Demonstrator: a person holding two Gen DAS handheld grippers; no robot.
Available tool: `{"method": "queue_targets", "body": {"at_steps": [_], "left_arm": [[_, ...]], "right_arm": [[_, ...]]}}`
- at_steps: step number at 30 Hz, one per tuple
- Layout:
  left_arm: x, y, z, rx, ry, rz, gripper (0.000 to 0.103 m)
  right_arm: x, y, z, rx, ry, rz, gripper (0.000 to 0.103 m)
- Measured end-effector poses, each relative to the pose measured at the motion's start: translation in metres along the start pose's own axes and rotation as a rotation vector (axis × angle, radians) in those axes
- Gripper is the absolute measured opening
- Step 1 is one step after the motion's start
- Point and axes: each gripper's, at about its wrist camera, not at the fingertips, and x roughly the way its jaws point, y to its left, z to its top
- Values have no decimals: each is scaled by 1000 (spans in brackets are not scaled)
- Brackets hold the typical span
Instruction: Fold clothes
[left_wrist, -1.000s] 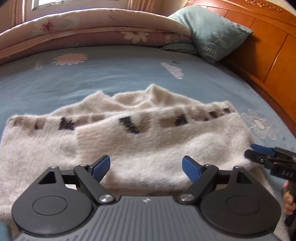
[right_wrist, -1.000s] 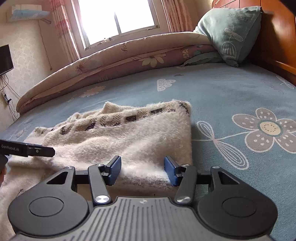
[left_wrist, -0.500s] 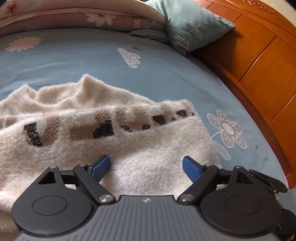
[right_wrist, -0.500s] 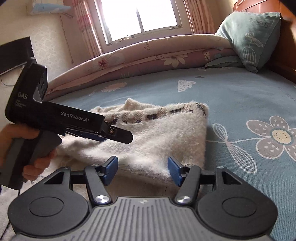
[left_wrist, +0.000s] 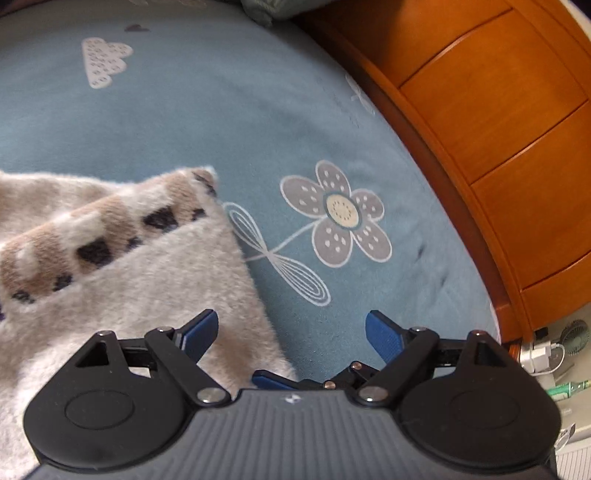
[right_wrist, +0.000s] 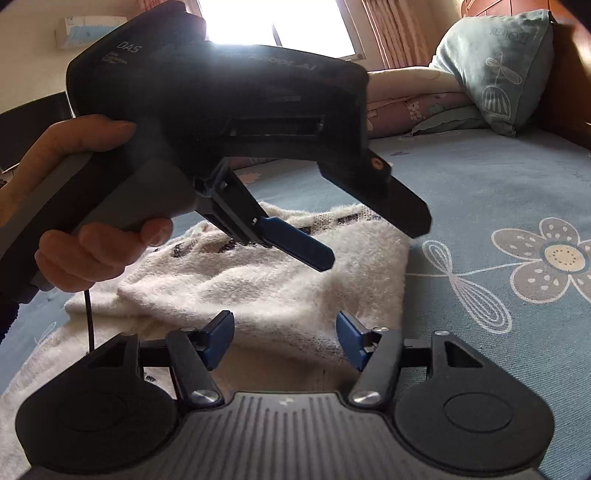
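"DAS" readable on left gripper (right_wrist: 314, 254) body, jaws wide and empty, now swung from mid-sweater (right_wrist: 266, 280) to its right edge beside printed flower (left_wrist: 336, 214) on blue bedsheet (left_wrist: 221, 110); right gripper (right_wrist: 286, 334) just opening, half-wide, sweater hem between pads, ungripped.

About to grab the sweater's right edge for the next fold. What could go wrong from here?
1. The left hand-held gripper hangs right above the right hand-held gripper; they could collide.
2. Both stand open at the same corner of the sweater; the far side may drag and bunch.
3. The sweater is thick and already layered; the right one, jaws just opening, might pinch only the top layer.
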Motion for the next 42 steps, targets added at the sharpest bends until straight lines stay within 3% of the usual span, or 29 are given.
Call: {"method": "queue_targets", "body": {"at_steps": [8,14,22,27,34,38,42], "left_arm": [[27,6,30,-40,-29,65,87],[43,20,50,-86,-77,45,94],[36,29,58,-143,-134,19,93],[9,5,52,-42,-173,3,94],[43,22,61,-107,-186,51,94],[41,41,53,-168,-227,-37,94],[20,34,49,-165,-218,-58,94]], "right_arm": [[1,2,-1,0,2,-2,72],[-1,7,-2,-8,2,-9,73],[-3,7,-5,7,-1,-6,73],[-6,6,-5,32,-4,5,73],[-7,7,-4,33,-2,3,73],[-4,4,0,30,-2,2,74],[-6,2,1,53,-5,16,75]]}}
